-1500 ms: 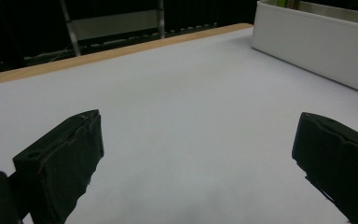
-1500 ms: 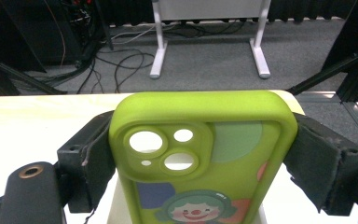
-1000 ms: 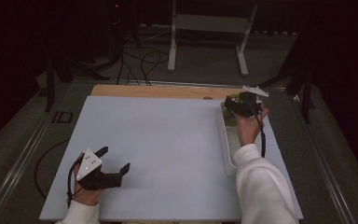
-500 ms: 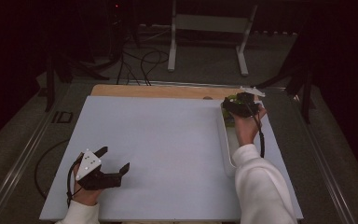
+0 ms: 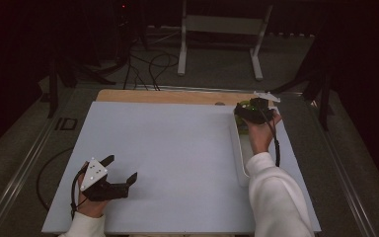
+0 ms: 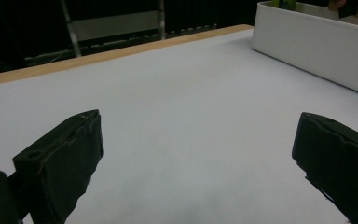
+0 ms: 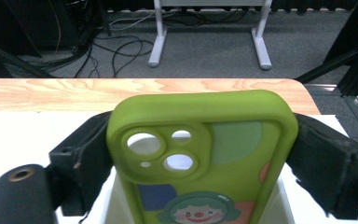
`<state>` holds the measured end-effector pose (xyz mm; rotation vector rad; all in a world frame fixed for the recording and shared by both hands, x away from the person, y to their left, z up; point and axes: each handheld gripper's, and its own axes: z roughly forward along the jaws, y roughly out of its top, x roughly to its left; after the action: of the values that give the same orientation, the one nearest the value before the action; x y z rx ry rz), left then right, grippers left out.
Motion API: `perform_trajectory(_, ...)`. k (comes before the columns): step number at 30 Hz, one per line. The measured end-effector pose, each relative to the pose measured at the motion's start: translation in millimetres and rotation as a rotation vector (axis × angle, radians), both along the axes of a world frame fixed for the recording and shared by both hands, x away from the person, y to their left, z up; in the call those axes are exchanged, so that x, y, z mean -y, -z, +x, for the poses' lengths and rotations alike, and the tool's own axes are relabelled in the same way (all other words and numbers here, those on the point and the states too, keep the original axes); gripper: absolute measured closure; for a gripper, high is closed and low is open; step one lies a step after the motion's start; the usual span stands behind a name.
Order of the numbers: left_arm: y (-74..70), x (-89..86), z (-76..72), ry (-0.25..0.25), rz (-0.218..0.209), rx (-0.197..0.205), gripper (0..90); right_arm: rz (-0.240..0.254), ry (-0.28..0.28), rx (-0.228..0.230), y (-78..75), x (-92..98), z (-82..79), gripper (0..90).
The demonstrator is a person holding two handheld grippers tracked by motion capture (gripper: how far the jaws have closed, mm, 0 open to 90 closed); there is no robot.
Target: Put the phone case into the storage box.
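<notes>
Counter: white sheet over a wood counter (image 5: 168, 96), dark room beyond, one white metal stand (image 5: 217, 24) on the floor behind.
Tray: one white tray (image 5: 238, 148) along the sheet's right side.
My right claw (image 7: 200, 154): above the tray's far end, its jaws just opening, pads against one green phone case (image 7: 205, 154), upright.
My left claw (image 5: 121, 170): near the sheet's front left corner, well apart from the tray, spread wide, gripping nothing.

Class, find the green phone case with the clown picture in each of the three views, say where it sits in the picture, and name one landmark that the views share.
High view: green phone case with the clown picture at upper right, under the right hand-held gripper, over the white rectangular tray.
Left gripper view: a green sliver at the top edge, behind the tray wall.
Right gripper view: centre, between the jaws.
Shared landmark: the wooden table edge.
</notes>
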<state>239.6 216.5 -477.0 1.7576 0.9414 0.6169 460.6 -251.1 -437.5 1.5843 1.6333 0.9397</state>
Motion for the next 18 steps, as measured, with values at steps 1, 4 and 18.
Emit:
perform_trajectory(1, 0.0, 0.1, 0.0, 0.0, -0.001, 0.0, 2.3, 0.003, 0.006, 0.003, 0.2, 0.1, 0.1, 9.2)
perform_trajectory(4, -0.1, 0.0, -0.2, 0.0, -0.001, 0.0, 2.3, 0.022, 0.015, 0.017, -0.9, 0.6, -0.2, 7.7)
perform_trajectory(18, 0.0, 0.1, -0.2, -0.001, 0.0, 0.0, 2.3, 0.025, 0.004, 0.07, -8.6, 2.2, -4.5, 7.5)
